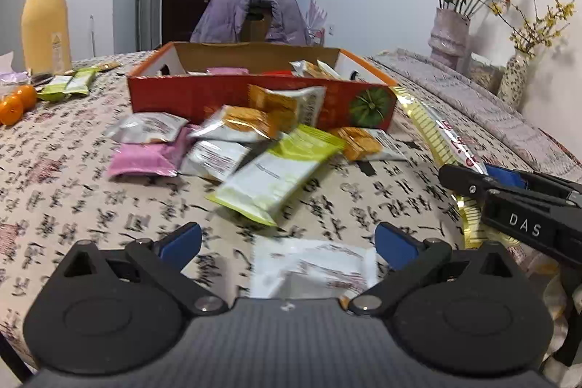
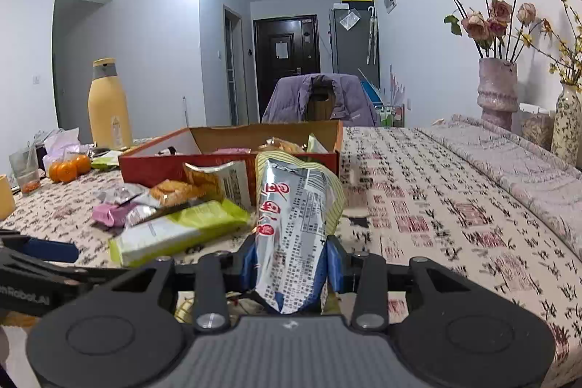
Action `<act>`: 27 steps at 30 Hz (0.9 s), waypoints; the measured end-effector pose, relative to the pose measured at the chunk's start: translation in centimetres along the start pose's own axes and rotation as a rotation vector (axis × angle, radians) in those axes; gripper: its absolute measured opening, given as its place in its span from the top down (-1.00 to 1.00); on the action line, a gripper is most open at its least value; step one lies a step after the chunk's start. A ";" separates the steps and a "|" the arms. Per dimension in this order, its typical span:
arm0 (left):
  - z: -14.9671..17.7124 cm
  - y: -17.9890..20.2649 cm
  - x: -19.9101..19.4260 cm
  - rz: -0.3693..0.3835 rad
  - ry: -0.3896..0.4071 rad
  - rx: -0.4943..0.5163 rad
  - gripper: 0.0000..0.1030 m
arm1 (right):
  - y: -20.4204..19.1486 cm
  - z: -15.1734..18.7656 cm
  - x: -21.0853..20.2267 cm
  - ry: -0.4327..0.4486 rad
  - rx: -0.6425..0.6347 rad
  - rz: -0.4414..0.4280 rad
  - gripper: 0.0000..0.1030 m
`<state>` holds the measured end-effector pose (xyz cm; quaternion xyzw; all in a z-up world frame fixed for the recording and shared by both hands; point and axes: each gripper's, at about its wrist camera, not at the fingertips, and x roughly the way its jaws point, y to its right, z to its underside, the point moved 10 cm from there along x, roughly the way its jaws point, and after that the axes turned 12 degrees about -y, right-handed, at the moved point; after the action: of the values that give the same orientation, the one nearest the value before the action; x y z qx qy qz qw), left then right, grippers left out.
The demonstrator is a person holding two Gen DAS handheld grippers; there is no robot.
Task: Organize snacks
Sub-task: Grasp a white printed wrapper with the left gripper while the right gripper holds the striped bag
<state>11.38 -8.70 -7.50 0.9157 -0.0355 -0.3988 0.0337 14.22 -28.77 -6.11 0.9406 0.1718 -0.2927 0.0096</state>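
A red cardboard box (image 1: 225, 93) (image 2: 152, 166) holding several snack packets stands on the patterned tablecloth. In front of it lies a heap of packets: a lime-green one (image 1: 276, 170) (image 2: 174, 231), orange-and-white ones (image 1: 240, 124), a pink one (image 1: 145, 157). My left gripper (image 1: 287, 242) hangs open just above a white packet (image 1: 316, 268) near the front edge. My right gripper (image 2: 291, 264) (image 1: 483, 184) is shut on a long silver-and-yellow striped snack bag (image 2: 294, 224) (image 1: 436, 130), which sticks up and forward toward the box's right end.
A tall yellow bottle (image 1: 45, 20), tangerines (image 1: 18, 102) and green packets (image 1: 69, 84) sit at the far left. Vases with dried flowers (image 2: 498, 90) and a folded grey blanket (image 2: 527, 162) line the right side. A chair with a purple jacket (image 1: 251, 20) stands behind the table.
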 end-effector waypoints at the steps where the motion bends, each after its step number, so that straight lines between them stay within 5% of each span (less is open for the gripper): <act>1: 0.1 0.2 0.1 0.001 -0.004 -0.001 -1.00 | 0.1 0.2 0.0 -0.002 0.001 0.000 0.26; 17: 1.5 1.3 2.0 -0.087 -0.045 0.009 -0.99 | 1.2 1.6 -0.2 -0.012 0.020 -0.016 0.26; 27: 1.4 1.2 1.4 -0.094 -0.014 0.027 -0.39 | 0.8 1.8 -0.2 -0.014 0.015 -0.029 0.26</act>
<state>11.24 -10.10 -9.32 0.9139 0.0018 -0.4059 0.0023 13.39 -29.79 -7.57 0.9359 0.1830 -0.3009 -0.0004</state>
